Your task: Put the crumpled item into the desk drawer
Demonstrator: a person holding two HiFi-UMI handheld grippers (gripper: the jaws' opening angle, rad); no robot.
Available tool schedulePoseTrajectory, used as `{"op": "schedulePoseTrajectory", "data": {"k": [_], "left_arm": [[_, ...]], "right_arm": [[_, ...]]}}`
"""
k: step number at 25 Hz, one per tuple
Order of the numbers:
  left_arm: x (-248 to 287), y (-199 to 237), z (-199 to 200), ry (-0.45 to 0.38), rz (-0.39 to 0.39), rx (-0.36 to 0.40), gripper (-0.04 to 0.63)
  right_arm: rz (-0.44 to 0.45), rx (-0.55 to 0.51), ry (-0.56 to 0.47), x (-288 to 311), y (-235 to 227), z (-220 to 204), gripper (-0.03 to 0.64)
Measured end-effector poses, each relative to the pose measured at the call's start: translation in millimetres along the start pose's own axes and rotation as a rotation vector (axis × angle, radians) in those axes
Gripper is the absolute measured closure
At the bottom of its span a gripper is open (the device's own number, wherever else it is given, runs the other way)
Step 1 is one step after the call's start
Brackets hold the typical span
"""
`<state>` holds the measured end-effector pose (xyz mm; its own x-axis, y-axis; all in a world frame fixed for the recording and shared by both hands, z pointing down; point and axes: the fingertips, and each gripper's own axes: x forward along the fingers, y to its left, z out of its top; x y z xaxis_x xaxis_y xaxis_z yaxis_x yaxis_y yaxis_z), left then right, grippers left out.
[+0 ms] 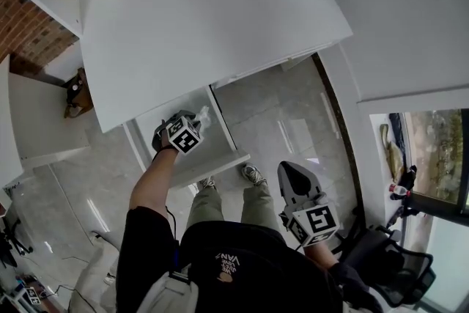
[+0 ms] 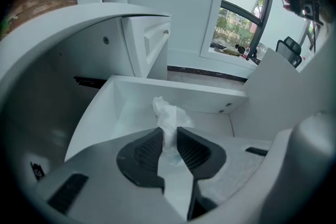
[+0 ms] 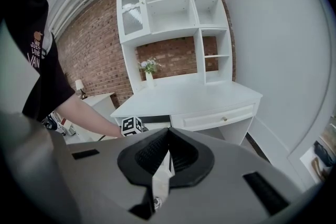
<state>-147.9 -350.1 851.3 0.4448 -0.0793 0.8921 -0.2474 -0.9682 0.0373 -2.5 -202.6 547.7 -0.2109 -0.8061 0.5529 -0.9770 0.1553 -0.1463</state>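
The far end of the one open drawer (image 2: 100,107) is hidden under the white desk (image 3: 189,97). A single crumpled wad (image 2: 167,115), thin, white and wrinkled, perhaps tissue, is pinched between the left gripper's (image 2: 169,132) ribbed black pads, just above the drawer. The right gripper (image 3: 168,136), well right of the desk, has its jaws pressed together, empty.

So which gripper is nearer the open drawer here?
Left. The left gripper is right over the drawer, shut on the crumpled tissue. The right gripper is well back from the desk, shut and empty.
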Motion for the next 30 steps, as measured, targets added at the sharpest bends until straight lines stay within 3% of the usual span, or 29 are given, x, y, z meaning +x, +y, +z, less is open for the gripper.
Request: {"op": "schedulePoseTrajectory", "data": {"k": [8,15,23,30], "left_arm": [[16.2,6.9,1.2,0.047,0.047,0.067,0.512],[13.0,23.2,-8.5,0.069,0.141,0.005,0.416],[-20.1,24.1,-5.5,0.000,0.217,-0.070,0.399],[-92.7,33.3,12.0,-0.115,0.352,-0.123,0.400]], "right_arm": [[-0.002,-0.008,0.028,3.7,-0.3,-4.9,0.615],[0.013,-0.015,0.045,5.6,-4.6,-4.0,0.615],[0.071,-0.023,0.007,10.6,-1.7,10.1,0.615],[0.145,-0.043,-0.030,14.6,5.7,28.1,0.615]]}}
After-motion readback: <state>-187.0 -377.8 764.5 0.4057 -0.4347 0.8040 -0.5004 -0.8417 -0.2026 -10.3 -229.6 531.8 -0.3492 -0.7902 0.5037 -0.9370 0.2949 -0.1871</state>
